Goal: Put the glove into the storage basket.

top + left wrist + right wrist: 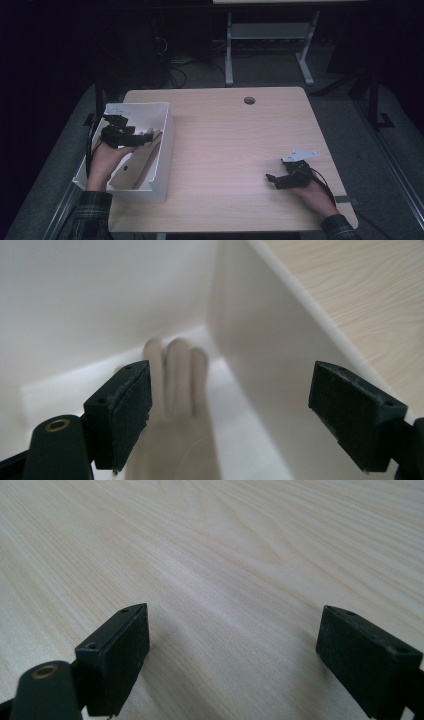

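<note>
My left gripper (142, 137) hangs over the white bin (165, 150), which stands at the left edge of the tabletop (235, 150). Its jaws are spread wide with nothing pinched between them. Looking along them in the left gripper view, I see a pale wooden fork-like utensil (175, 385) lying down inside the bin, its three rounded tines pointing toward the far inner corner, blurred and well below my pads (125, 410). From the high view the utensil (142, 162) lies slantwise along the bin's floor. My right gripper (274, 179) rests low on the bare wood, well to the right of the bin near the tabletop's right edge, jaws likewise wide apart and empty.
</note>
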The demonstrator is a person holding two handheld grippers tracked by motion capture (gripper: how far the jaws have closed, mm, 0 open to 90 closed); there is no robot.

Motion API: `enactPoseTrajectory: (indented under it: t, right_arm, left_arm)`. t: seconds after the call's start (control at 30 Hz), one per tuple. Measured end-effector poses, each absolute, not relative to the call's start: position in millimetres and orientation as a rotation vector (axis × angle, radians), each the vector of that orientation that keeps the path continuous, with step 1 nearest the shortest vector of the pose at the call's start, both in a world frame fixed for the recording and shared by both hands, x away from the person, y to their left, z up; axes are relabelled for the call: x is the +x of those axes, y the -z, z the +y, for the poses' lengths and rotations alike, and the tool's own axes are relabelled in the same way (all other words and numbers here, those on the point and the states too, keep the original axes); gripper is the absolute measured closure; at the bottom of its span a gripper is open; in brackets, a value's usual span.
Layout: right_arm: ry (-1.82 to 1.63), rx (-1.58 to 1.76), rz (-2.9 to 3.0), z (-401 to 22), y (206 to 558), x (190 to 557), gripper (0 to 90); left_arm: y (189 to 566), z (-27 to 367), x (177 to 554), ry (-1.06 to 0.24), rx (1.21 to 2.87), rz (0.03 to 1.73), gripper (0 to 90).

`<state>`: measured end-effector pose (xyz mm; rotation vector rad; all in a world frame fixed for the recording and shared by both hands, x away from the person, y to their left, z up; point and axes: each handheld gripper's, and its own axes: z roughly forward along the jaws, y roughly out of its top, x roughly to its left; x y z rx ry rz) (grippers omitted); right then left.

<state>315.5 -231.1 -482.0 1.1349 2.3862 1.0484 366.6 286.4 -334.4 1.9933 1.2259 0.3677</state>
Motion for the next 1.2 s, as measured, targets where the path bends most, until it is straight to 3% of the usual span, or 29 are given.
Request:
enactPoseTrajectory:
  t: [0.23, 0.63, 0.93, 1.2]
  right_arm:
    - [-1.048, 1.128, 2.386, -231, 482, 316, 13.4]
    - [-1.049, 1.116, 2.393, -231, 482, 316, 13.4]
    - [-1.05, 1.115, 2.395, -231, 482, 315, 13.4]
    - [-1.05, 1.112, 2.398, -231, 482, 315, 13.4]
  left_arm:
    - [315, 255, 365, -0.322, 1.993, 1.113, 16.6]
    - [313, 180, 360, -0.261, 2.037, 0.945, 16.6]
    - [333, 127, 353, -0.227, 2.072, 0.878, 16.7]
    - [369, 103, 345, -0.221, 2.136, 0.842, 16.7]
